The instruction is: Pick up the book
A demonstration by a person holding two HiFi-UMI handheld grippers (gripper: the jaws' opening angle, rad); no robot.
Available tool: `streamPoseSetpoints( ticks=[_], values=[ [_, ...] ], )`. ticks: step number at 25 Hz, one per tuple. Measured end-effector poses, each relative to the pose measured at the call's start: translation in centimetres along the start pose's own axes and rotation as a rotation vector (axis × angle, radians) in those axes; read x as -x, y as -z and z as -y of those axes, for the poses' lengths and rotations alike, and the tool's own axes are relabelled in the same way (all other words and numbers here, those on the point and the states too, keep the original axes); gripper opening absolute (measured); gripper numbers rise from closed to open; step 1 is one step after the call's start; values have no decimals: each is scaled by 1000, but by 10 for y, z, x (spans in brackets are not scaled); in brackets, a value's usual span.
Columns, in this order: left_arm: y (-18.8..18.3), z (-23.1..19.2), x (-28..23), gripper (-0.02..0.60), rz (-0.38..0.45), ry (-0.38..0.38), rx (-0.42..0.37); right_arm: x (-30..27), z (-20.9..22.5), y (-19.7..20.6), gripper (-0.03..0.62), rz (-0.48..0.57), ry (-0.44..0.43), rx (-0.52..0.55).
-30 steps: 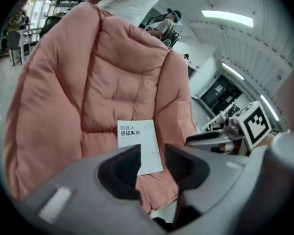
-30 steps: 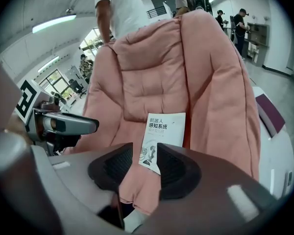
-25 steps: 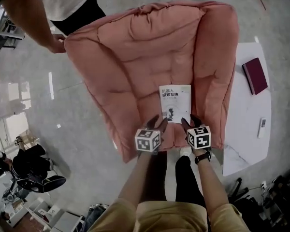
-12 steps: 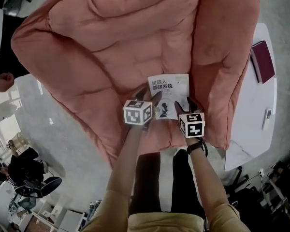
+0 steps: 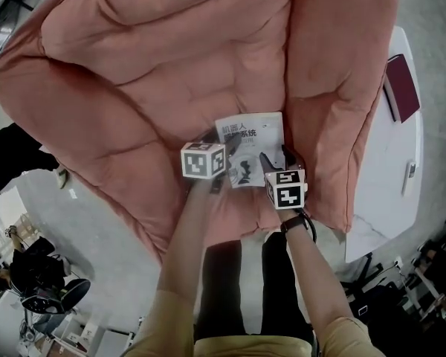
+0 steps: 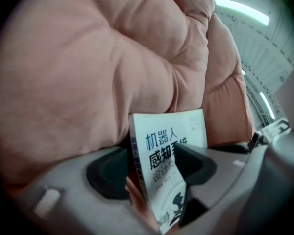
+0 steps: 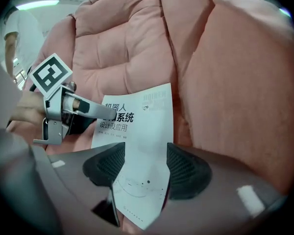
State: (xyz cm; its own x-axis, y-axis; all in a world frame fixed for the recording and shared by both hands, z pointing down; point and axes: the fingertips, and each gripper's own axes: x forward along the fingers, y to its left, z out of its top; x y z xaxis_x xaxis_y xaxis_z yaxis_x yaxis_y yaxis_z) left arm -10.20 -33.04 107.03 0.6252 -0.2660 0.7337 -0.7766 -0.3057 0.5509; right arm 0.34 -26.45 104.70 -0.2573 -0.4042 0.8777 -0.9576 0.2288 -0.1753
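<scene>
A white paperback book (image 5: 250, 141) with black print lies on the seat of a big pink cushioned chair (image 5: 156, 73). My left gripper (image 5: 224, 157) is at the book's left edge. In the left gripper view the spine edge (image 6: 137, 165) stands between its jaws, which have just been opening and are wide; the left pad (image 6: 108, 173) stays clear of the book. My right gripper (image 5: 273, 157) is at the near right corner. Its jaws have also been opening, and the book's corner (image 7: 139, 180) lies between the pads (image 7: 186, 170) without being pinched.
A white side table (image 5: 390, 192) stands right of the chair with a dark red notebook (image 5: 401, 88) and a remote (image 5: 409, 172) on it. A person in dark clothes (image 5: 15, 155) is at the left edge. An office chair (image 5: 48, 292) is at lower left.
Both grippers have come down and forward onto the book, the left one onto its left edge and the right one onto its near corner. The bystander has slid toward the picture's left edge.
</scene>
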Motion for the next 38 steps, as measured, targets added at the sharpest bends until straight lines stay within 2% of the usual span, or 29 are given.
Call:
streamPoseSetpoints(
  ticks=[2, 5, 7, 9, 12, 18, 22, 25, 32, 36, 38],
  values=[
    [3, 0, -8, 244, -35, -12, -33, -1, -1, -1, 259, 11, -6, 5],
    [-3, 3, 1, 171, -15, -3, -40, 1, -6, -4, 280, 21, -27, 14],
    [-7, 11, 13, 90, 31, 53, -22, 6, -8, -6, 282, 24, -48, 18],
    [-9, 23, 27, 60, 75, 117, -12, 12, -13, -8, 284, 32, -83, 14],
    [-5, 39, 45, 46, 105, 169, -61, 18, -21, -6, 296, 33, -126, 7],
    [-8, 80, 80, 44, 122, 222, -221, 36, -27, -11, 298, 50, -188, 8],
    [-13, 110, 104, 43, 117, 217, -322, 67, -37, -6, 305, 73, -245, 50],
    [-18, 134, 122, 44, 115, 196, -357, 102, -40, -10, 307, 128, -275, 29],
    [-16, 193, 183, 44, 136, 150, -308, 209, -38, -25, 310, 227, -261, -44],
    [-37, 226, 234, 44, 224, 129, -238, 270, -40, -55, 308, 315, -264, -54],
    [-49, 246, 263, 44, 277, 144, -210, 300, -44, -71, 308, 367, -275, -52]
  ],
)
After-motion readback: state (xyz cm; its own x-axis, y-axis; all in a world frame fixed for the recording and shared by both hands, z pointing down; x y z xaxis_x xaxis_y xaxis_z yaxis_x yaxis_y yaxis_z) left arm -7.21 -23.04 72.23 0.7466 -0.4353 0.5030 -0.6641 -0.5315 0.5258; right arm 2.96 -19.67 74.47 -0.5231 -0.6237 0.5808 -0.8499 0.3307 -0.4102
